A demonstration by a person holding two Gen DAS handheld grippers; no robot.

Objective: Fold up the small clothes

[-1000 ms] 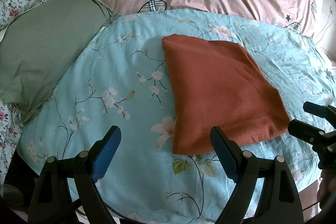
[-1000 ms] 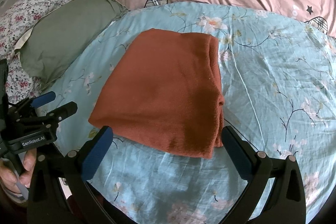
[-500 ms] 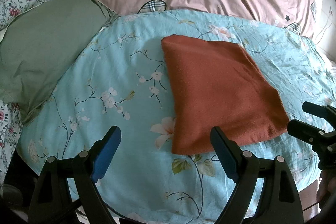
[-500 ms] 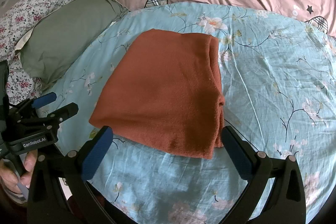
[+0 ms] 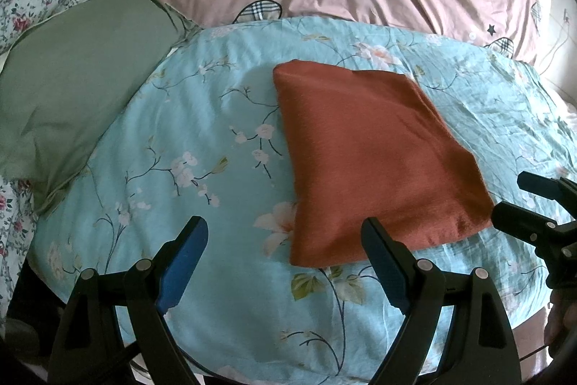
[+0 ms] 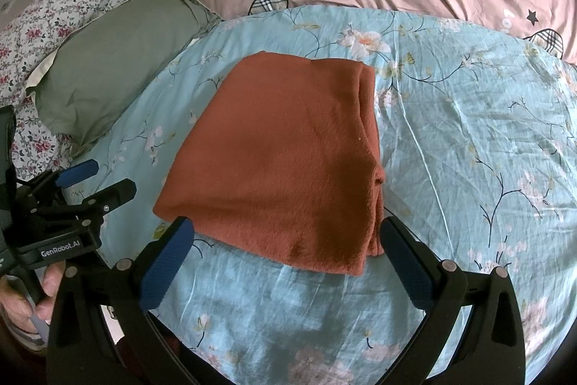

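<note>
Grippers left (image 5: 285, 255) and right (image 6: 285, 258) tilt downward, jaws apart, empty, above folded rust cloth (image 6: 285, 161).

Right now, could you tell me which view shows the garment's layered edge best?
The right wrist view: the rust garment lies central, stacked layers visible along its right edge. The left wrist view shows only its smooth top.

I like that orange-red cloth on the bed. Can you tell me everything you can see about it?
The cloth is rust orange, soft and a little fuzzy, like knit or fleece. It is folded into a neat, flat, roughly square stack, with several layered edges showing along one side. It lies on the light blue flowered sheet, near the middle of the bed. Only the sheet touches it. Both hand-held grippers are open and hover just short of its near edge, holding nothing.
</note>
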